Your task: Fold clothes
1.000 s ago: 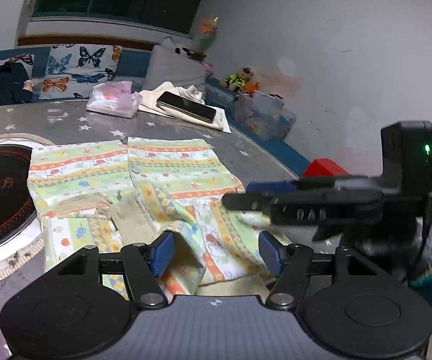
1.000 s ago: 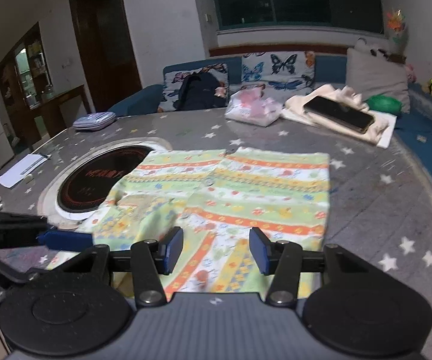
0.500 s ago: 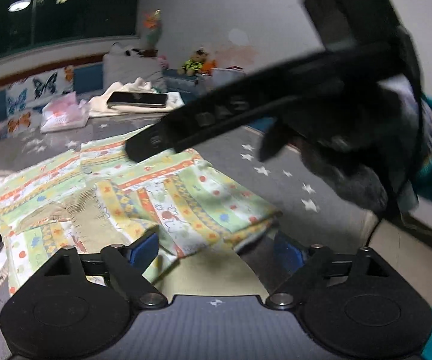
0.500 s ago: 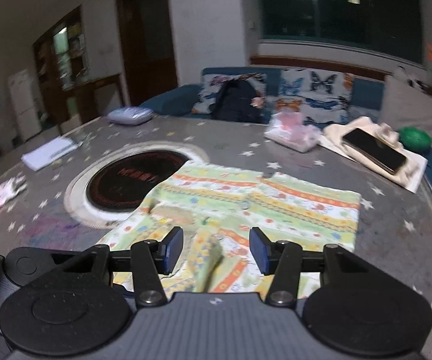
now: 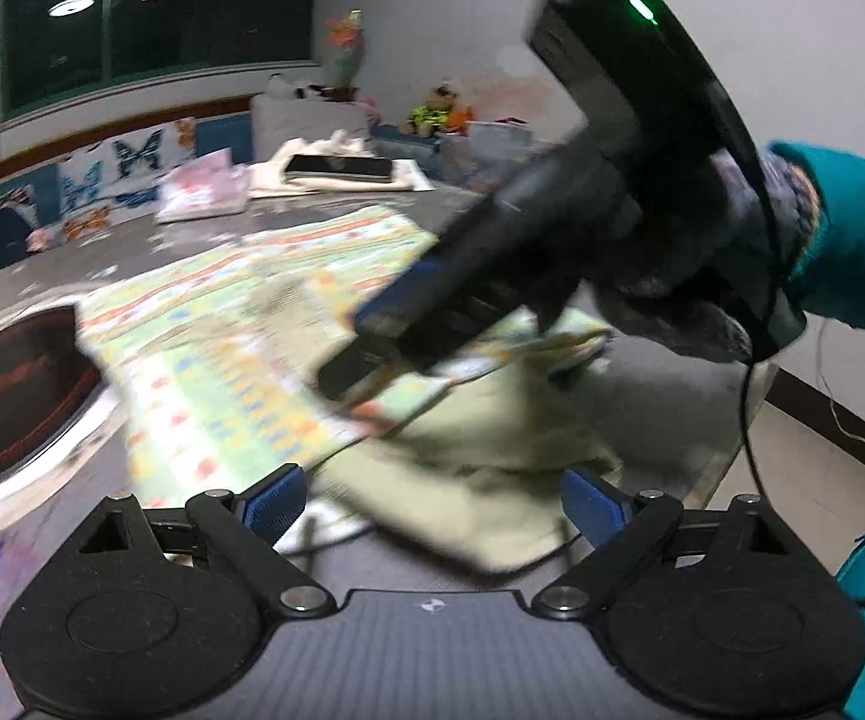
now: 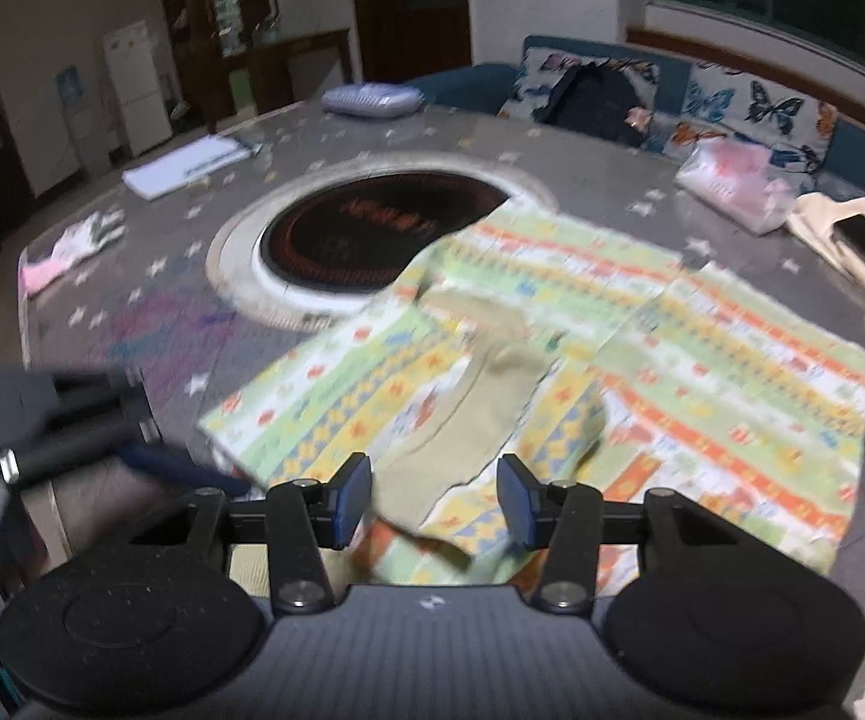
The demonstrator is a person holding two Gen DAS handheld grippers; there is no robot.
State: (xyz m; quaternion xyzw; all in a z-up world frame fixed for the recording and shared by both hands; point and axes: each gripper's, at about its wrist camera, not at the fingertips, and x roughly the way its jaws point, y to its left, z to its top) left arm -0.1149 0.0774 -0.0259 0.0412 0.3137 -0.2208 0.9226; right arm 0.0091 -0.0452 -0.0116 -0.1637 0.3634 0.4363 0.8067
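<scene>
**Star-Speckled Desk, Patterned Garment Half Folded**

Grey and dotted with white stars, the desk [image 6: 132, 312] carried a striped, patterned garment [image 6: 702, 360] beside the round inset hotplate [image 6: 372, 234]. Its near corner lay turned over, showing a plain beige lining.

Left tongs [image 5: 432, 501] pointed downward over that flipped corner; their jaws had just been opening and stood wide apart, cloth between them but unpinched.

Right tongs [image 5: 366, 354], gripped by a gloved hand [image 5: 684, 288] in a teal sleeve [image 5: 852, 240], angled steeply down, clamped on the raised fabric edge.
</scene>
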